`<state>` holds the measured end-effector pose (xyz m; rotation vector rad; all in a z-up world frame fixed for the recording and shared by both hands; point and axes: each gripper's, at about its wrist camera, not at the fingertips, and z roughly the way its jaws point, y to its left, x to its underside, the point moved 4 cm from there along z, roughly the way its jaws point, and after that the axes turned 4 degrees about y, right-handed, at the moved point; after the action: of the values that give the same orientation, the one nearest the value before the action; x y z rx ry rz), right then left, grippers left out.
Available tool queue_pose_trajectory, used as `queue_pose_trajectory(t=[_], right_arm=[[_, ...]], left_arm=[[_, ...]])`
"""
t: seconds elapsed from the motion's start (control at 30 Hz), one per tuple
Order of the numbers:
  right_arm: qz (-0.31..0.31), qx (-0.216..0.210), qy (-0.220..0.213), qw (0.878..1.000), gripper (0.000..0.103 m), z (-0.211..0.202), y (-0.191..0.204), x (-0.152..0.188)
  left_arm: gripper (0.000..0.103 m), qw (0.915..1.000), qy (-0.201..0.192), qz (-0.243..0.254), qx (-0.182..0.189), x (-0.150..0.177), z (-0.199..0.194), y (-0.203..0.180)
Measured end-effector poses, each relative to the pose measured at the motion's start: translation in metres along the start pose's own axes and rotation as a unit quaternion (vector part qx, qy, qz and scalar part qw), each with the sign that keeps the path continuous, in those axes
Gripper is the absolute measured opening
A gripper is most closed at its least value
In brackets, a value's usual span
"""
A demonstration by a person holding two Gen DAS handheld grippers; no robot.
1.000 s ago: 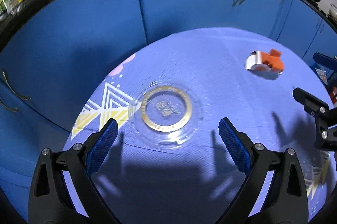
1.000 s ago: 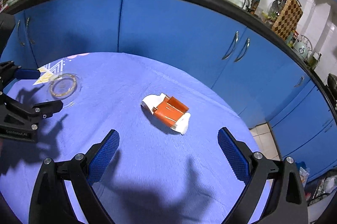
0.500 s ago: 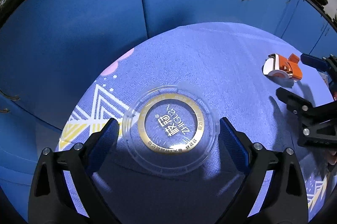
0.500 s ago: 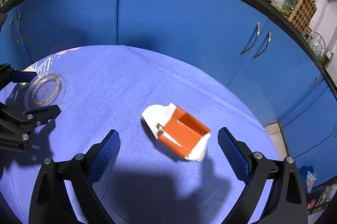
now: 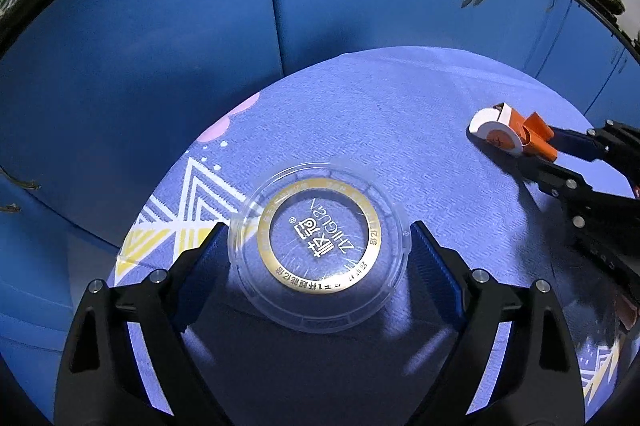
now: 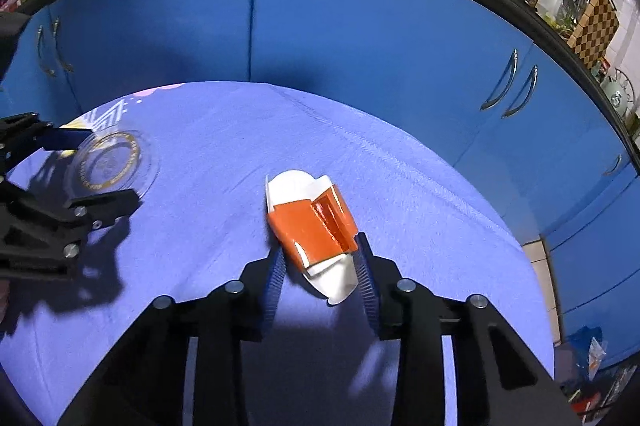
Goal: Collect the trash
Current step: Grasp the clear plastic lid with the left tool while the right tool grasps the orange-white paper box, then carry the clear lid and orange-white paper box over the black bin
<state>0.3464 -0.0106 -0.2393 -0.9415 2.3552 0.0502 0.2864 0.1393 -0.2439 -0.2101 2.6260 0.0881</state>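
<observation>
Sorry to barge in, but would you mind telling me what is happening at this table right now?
A person is collecting trash from a blue tablecloth with a hand-held tool in each hand. The right tool has just been closing and now pinches a crumpled orange and white carton. The left tool has been closing on a clear plastic lid with a gold ring; its pads flank the rim, apparently not yet pressing.

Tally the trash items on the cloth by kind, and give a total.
Clear plastic lid: 1
Orange-and-white carton: 1
Total: 2
</observation>
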Motion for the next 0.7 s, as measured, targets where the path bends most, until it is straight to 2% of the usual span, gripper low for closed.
queue_pose_trajectory(t=[0.37, 0.7], right_arm=[[-0.021, -0.002, -0.015, 1.0, 0.027, -0.05, 0.012, 0.023], [-0.016, 0.03, -0.037, 0.999, 0.027, -0.106, 0.001, 0.054]], left_arm=[[0.087, 0.9996, -0.021, 0.02, 0.007, 0.015, -0.03, -0.02], [0.087, 0.9972, -0.043, 0.056, 0.024, 0.03, -0.069, -0.06]])
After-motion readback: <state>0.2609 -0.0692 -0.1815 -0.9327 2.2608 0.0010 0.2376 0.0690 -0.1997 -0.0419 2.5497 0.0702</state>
